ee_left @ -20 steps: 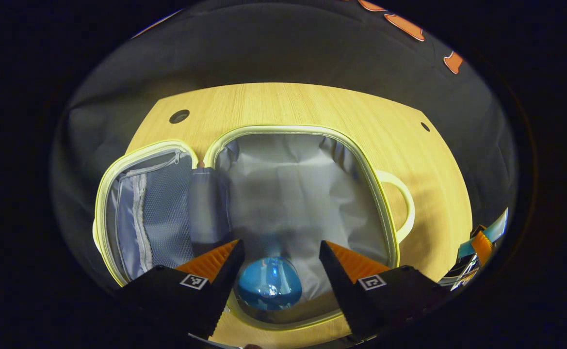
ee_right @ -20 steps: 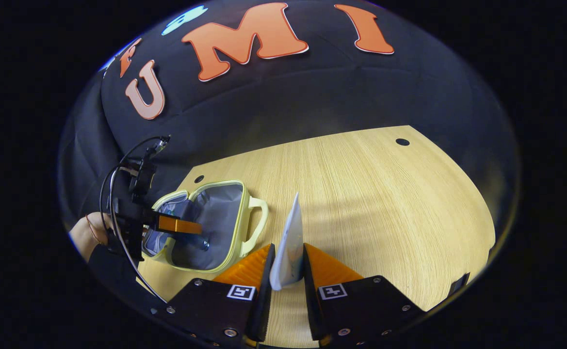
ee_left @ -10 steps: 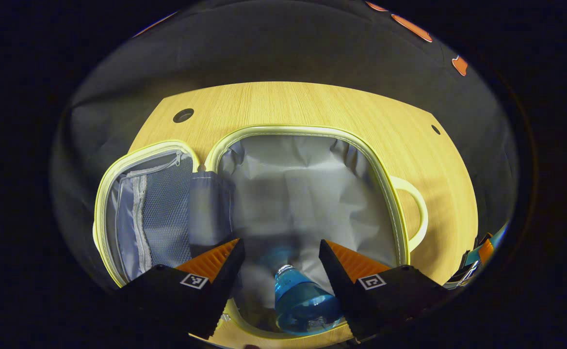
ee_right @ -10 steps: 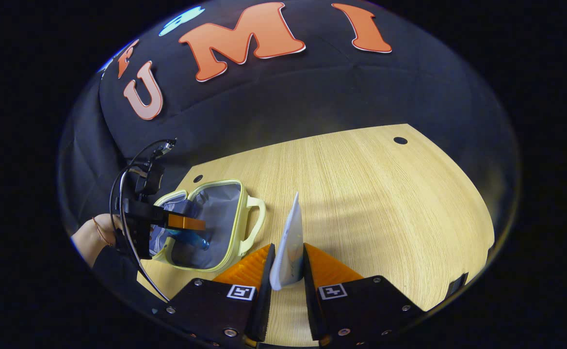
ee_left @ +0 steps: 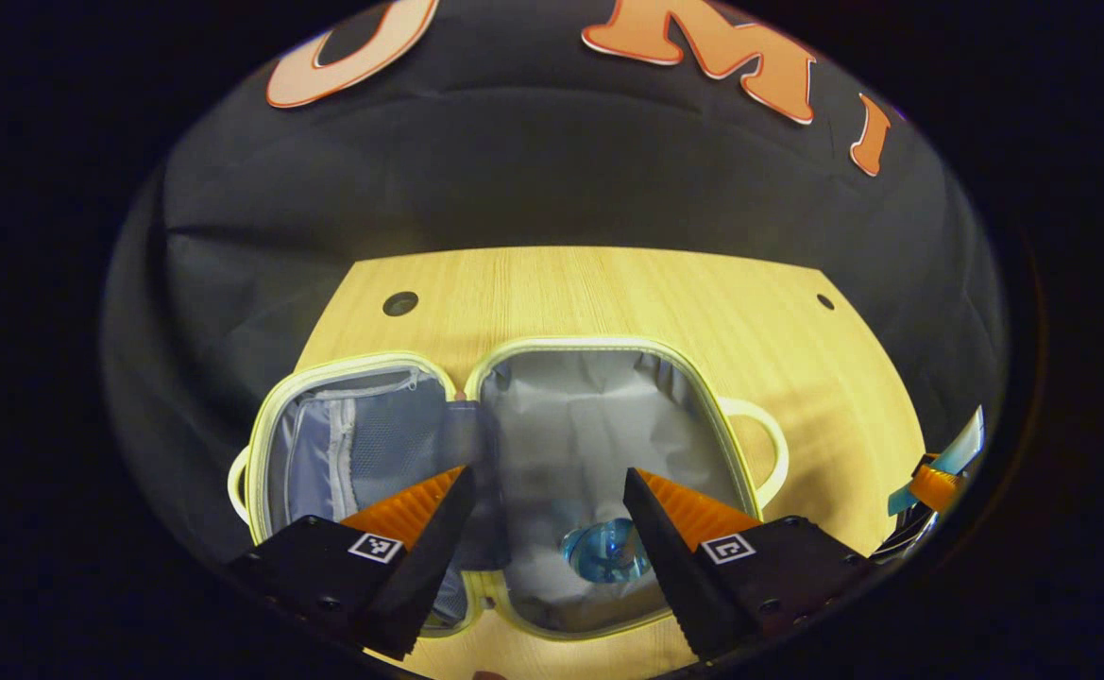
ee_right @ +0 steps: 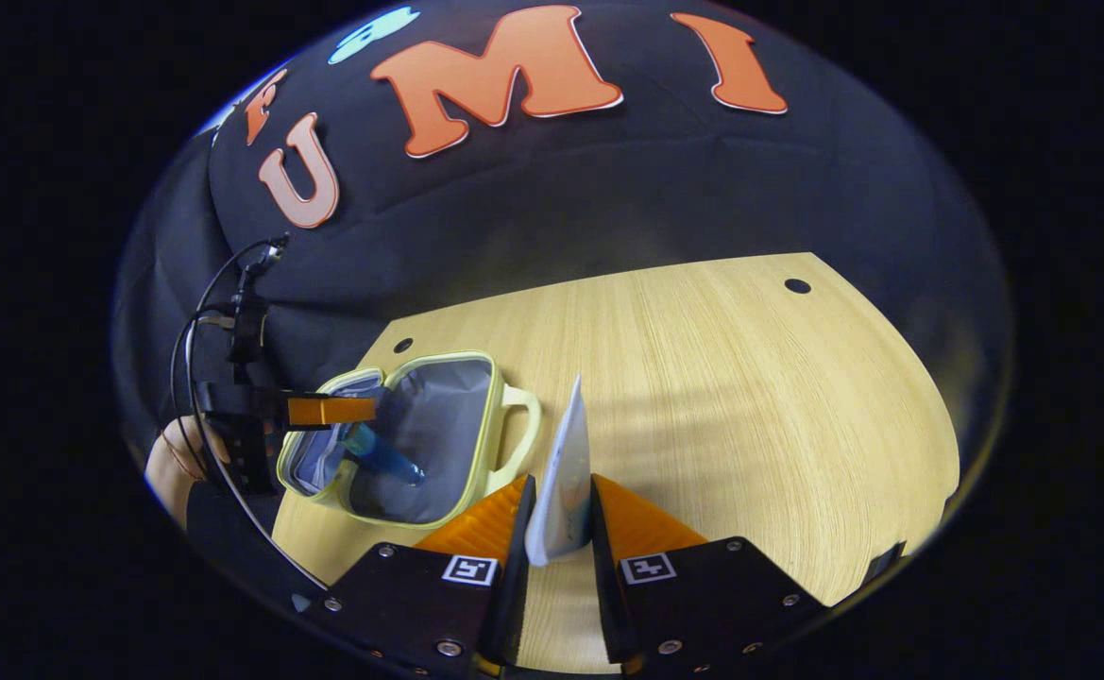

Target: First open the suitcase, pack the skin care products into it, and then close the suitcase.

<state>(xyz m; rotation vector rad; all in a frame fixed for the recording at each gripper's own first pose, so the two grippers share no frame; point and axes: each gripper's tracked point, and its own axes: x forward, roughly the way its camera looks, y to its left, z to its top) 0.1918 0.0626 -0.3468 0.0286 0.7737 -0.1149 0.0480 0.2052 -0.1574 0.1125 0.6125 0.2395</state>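
Left gripper view: looking down on a pale-yellow suitcase (ee_left: 608,345) lying open flat on a light wooden table (ee_left: 608,293); two halves side by side, joined by a grey hinge strip; left half (ee_left: 353,444) lined in grey with a mesh zip pocket; right half (ee_left: 589,425) lined in crumpled grey fabric, with a yellow carry handle (ee_left: 767,444) on its outer edge; lying in the right half near the front rim, a blue bottle (ee_left: 599,552), seen end-on; left gripper (ee_left: 547,515) poised above the case, fingers spread wide apart, clear of the bottle, grasping nothing; at the far right edge, a glimpse of the other gripper with a light blue-white item (ee_left: 958,453).

Right gripper view: right gripper (ee_right: 559,524) clamped on a thin white sachet (ee_right: 566,472), both fingers pressed against its flat sides, sachet standing upright on edge above the table (ee_right: 750,378), outside the case; suitcase (ee_right: 476,364) to the left, open, handle (ee_right: 528,425) turned toward the right gripper; blue bottle (ee_right: 383,456) lying slantwise inside it on the grey lining; other gripper (ee_right: 330,411) held over the left part of the case by a hand (ee_right: 178,458) in a dark sleeve, cables looping above it; whether its fingers are apart not discernible from this side.
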